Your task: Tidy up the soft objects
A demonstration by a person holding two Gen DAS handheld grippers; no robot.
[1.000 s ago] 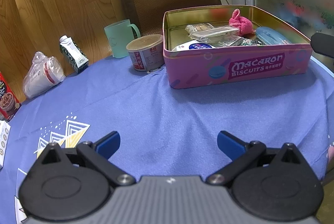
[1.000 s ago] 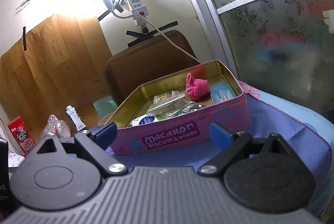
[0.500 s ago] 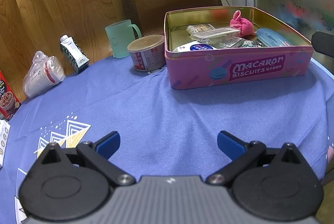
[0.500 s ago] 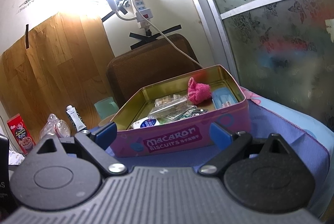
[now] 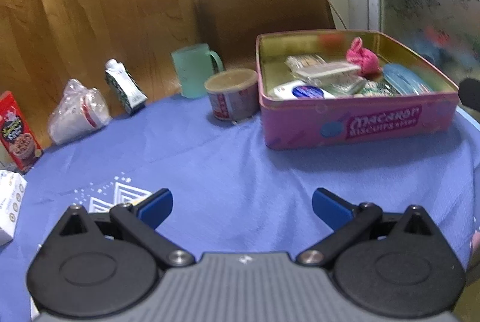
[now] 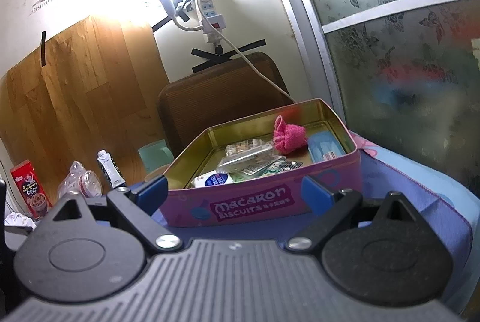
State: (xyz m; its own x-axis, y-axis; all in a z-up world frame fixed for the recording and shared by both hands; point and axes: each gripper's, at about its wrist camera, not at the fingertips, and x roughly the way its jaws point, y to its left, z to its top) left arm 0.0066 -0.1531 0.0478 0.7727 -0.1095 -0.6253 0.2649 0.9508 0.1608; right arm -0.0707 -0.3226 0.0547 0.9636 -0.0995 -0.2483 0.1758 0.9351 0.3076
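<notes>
A pink Macaron Biscuits tin stands open on the blue tablecloth at the right. Inside lie a pink cloth bundle, a white tissue pack, a blue pouch and clear wrapped packets. My left gripper is open and empty over the cloth, well in front of the tin. My right gripper is open and empty, close before the tin's front wall; the pink bundle shows in there too.
Left of the tin stand a round lidded tub, a green mug, a small carton, bagged cups and a red snack box. A brown chair back rises behind. The table edge runs right of the tin.
Both grippers have tilted and drawn back a little, so the tin sits lower in both views. Both stay open and empty. Nothing on the table has moved.
</notes>
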